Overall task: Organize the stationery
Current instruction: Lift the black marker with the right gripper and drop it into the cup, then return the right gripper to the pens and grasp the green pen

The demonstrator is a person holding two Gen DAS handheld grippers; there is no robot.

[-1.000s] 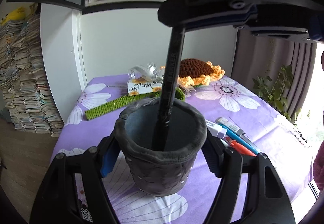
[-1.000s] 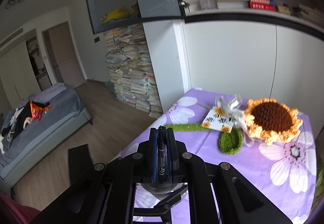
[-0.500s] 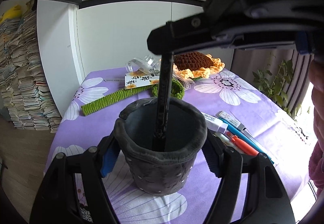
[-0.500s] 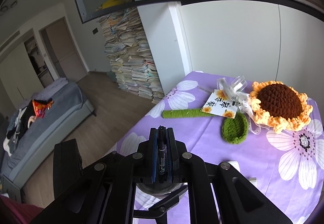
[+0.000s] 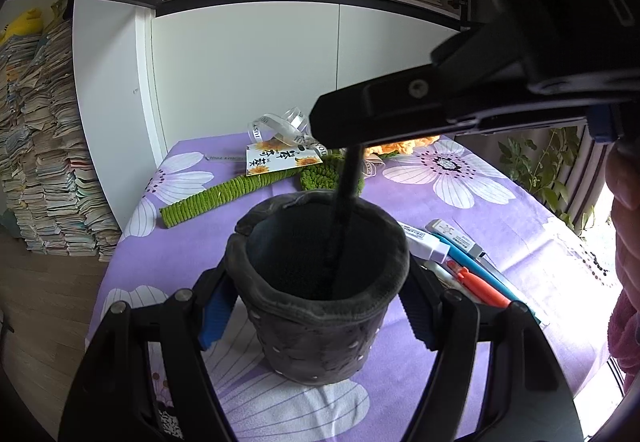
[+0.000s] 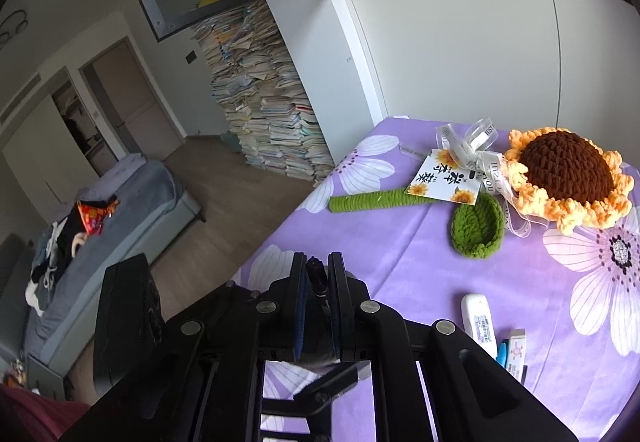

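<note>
My left gripper (image 5: 316,306) is shut on a dark grey felt pen cup (image 5: 320,302) standing on the purple flowered tablecloth (image 5: 460,354). My right gripper (image 6: 318,282) is shut on a black pen (image 6: 316,276). In the left wrist view the right gripper (image 5: 360,122) hangs above the cup, and the black pen (image 5: 342,218) reaches down inside it, leaning toward the right wall. Several pens and markers (image 5: 452,254) lie on the cloth right of the cup, also in the right wrist view (image 6: 480,322).
A crochet sunflower (image 6: 568,178) with green stem (image 6: 376,200), leaf (image 6: 478,230), ribbon and card (image 6: 446,178) lies at the table's far end. White cabinet (image 5: 248,82) behind. Book stacks (image 6: 264,102) on the floor left. Table edge runs close on the left.
The right gripper has moved down and to the right over the cup, and the pen now leans toward the cup's right side, sitting deeper. The left gripper still holds the cup.
</note>
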